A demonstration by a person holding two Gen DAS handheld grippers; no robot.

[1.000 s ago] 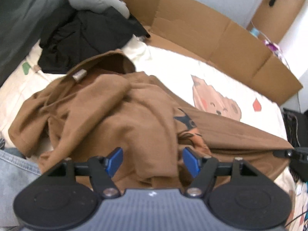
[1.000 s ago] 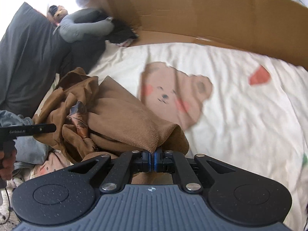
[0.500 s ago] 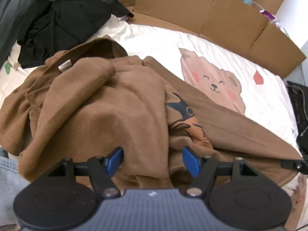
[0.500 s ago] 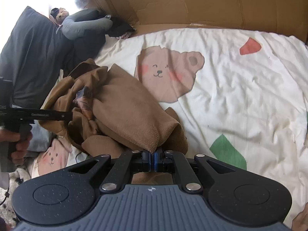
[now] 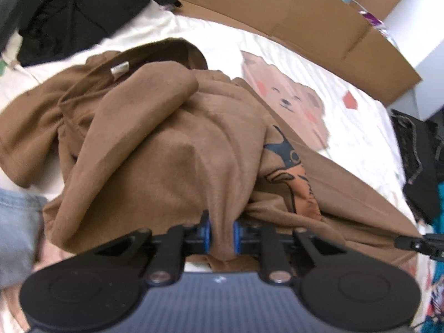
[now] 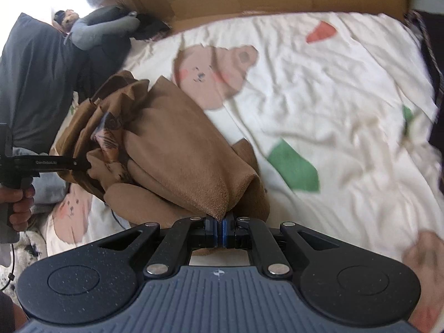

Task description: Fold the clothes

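Since the earlier frame, left gripper has just been closing, now pinching a fold of the brown sweatshirt. Right gripper clamps its corner. Garment bunched on the bedsheet, collar pointing away.

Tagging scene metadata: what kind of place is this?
Probably a home bedroom: a cream bedsheet printed with cartoon bears, a grey pillow at one end, and flattened cardboard along the far edge.
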